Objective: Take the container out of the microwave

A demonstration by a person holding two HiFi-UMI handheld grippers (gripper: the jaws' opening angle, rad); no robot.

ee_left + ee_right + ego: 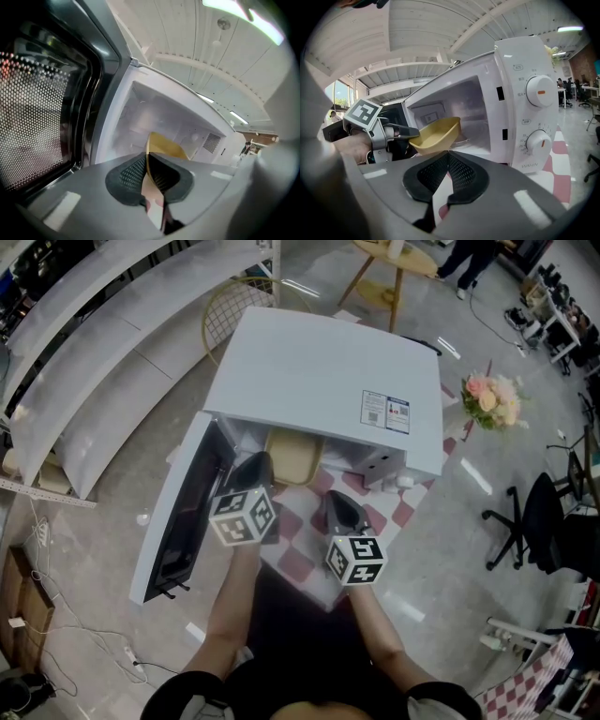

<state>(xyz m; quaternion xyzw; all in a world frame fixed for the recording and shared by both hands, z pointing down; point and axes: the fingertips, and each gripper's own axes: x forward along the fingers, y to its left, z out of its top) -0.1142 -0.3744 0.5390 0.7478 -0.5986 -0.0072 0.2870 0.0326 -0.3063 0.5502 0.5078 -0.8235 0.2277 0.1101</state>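
Observation:
A yellow bowl-like container (291, 458) sits at the mouth of the white microwave (319, 381), part of it past the opening. My left gripper (253, 472) is shut on its near left rim; in the left gripper view the rim (164, 146) runs between the dark pads (129, 176). From the right gripper view the container (437, 134) hangs just off the cavity floor, with the left gripper (411, 134) clamped on its edge. My right gripper (341, 514) stays lower right of the container, in front of the microwave, its jaws (449, 155) shut with nothing in them.
The microwave door (176, 514) stands swung open to the left, close beside my left hand. Two control dials (539, 91) are on the microwave's right panel. A red-checked cloth (298, 542) covers the table. Flowers (491, 399) and an office chair (536, 523) stand to the right.

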